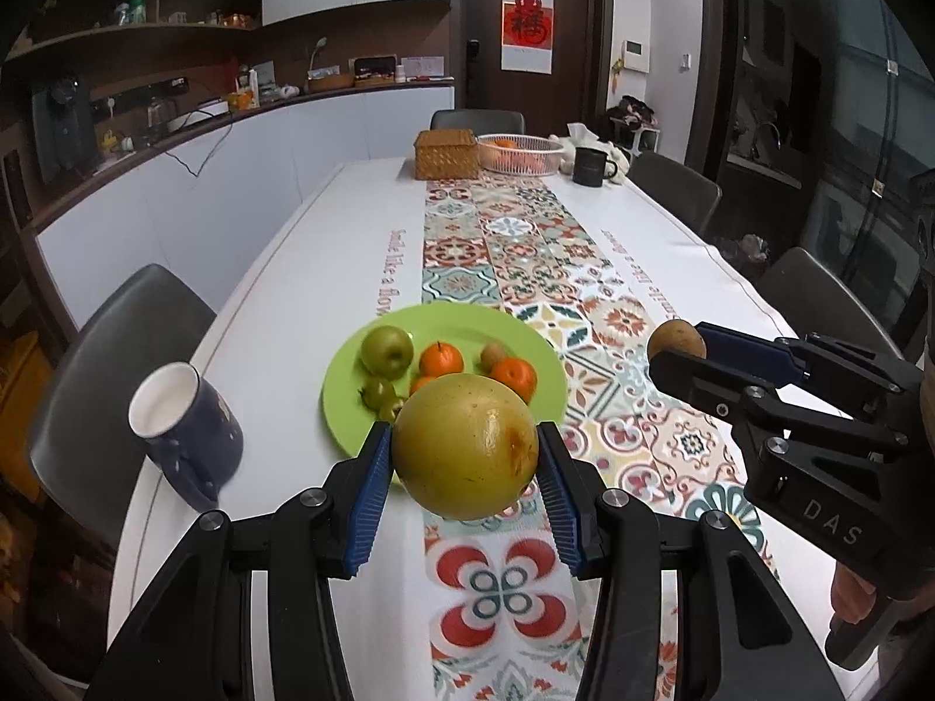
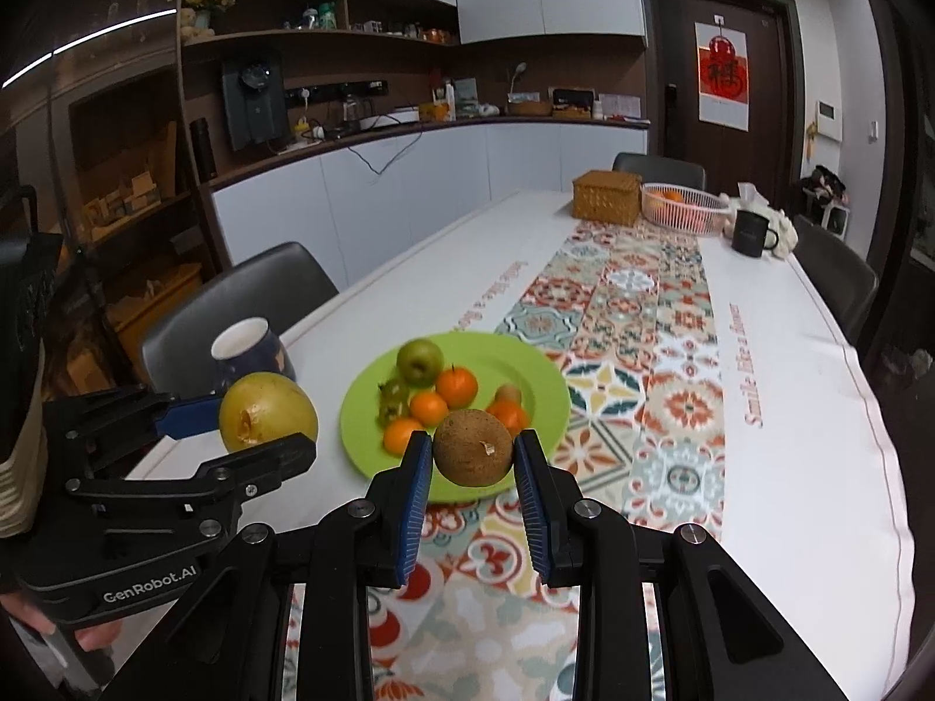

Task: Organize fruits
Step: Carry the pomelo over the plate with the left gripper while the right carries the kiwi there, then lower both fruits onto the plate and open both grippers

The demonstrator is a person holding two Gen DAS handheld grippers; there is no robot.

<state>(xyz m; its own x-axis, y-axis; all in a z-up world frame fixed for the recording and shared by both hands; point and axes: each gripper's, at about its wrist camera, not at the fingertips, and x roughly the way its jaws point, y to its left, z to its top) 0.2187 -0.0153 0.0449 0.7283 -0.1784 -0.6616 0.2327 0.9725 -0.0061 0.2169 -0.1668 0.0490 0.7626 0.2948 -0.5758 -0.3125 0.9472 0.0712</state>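
My left gripper (image 1: 464,438) is shut on a large yellow-green pear (image 1: 466,447), held above the near edge of a green plate (image 1: 467,321). It also shows in the right wrist view (image 2: 269,412). My right gripper (image 2: 472,448) is shut on a brown kiwi (image 2: 472,448), held above the plate's near rim (image 2: 497,350); the kiwi shows in the left wrist view (image 1: 676,339) to the right of the plate. On the plate lie a green apple (image 1: 385,350), three oranges (image 1: 441,359), a small kiwi (image 1: 494,353) and small green fruits (image 1: 383,397).
A dark blue mug (image 1: 181,426) stands left of the plate near the table edge. At the far end are a wicker box (image 1: 447,155), a pink basket with fruit (image 1: 520,152) and a black mug (image 1: 593,166). Chairs (image 1: 111,350) surround the table.
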